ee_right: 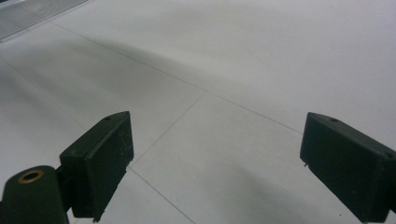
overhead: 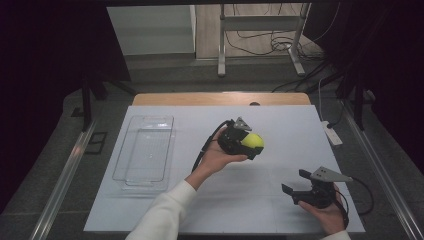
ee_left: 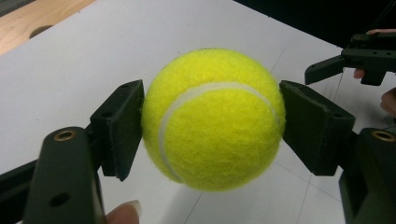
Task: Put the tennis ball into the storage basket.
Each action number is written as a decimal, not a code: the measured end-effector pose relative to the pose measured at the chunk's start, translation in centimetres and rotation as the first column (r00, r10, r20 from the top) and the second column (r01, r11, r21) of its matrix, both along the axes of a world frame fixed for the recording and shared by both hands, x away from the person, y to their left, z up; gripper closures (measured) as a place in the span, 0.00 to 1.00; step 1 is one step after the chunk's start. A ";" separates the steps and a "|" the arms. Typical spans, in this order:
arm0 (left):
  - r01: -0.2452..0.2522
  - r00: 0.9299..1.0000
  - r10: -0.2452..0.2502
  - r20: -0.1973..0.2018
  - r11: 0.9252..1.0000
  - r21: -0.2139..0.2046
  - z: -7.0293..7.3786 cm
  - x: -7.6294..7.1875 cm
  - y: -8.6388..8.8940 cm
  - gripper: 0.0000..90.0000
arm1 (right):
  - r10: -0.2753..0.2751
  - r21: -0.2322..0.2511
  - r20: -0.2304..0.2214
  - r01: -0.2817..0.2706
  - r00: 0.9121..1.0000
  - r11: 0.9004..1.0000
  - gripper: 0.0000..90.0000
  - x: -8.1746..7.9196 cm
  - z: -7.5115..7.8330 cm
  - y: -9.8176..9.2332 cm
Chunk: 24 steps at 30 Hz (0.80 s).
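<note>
In the high view the left claw sits just right of the frame's centre, raised in the person's left hand, and it pinches a yellow tennis ball. Much of the ball is hidden there by the claw's dark body and grey plate, so only its right-hand curve shows. The left gripper view gives it plainly: the tennis ball fills the middle of the frame, both black pads pressed against its sides, with the white desk behind it. Whether the ball hangs above the desk or rests on it cannot be told from that view; the high view suggests it is held off the surface. A fingertip is cut off at the bottom edge.

The right claw lies at the lower right of the high view, spread apart with nothing between its jaws, held in the right hand, which the bottom edge crops. In the right gripper view the same claw stands wide over bare desk crossed by thin seam lines.

A clear plastic tray lies left of centre in the high view, well apart from both claws; its see-through walls are hard to make out against the white desk. The room beyond the desk is dark.
</note>
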<state>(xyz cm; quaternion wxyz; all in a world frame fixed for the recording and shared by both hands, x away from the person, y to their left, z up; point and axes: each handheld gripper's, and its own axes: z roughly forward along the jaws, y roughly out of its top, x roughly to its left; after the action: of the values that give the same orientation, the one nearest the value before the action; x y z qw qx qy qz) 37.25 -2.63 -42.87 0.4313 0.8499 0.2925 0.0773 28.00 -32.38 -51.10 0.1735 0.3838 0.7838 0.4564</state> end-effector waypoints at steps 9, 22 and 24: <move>-0.011 1.000 0.011 0.006 1.000 -0.022 0.4 -0.1 0.9 0.30 | -0.002 -0.002 0.002 0.002 1.000 1.000 0.11 0.0 0.0 0.0; -0.021 1.000 0.022 0.020 0.999 -0.031 0.6 -0.3 1.8 0.30 | -0.008 0.005 0.009 0.008 1.000 1.000 0.11 0.0 0.1 -0.1; -0.025 0.999 0.026 0.022 0.999 -0.030 0.6 -0.3 2.0 0.30 | -0.007 0.005 0.008 0.007 1.000 1.000 0.11 -0.1 0.1 -0.1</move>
<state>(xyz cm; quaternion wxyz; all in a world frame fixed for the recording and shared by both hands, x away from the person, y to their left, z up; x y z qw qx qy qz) 36.97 -0.66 -42.24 0.4461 0.8388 0.2994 0.0881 27.94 -32.48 -51.02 0.1774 0.3851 0.7806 0.4594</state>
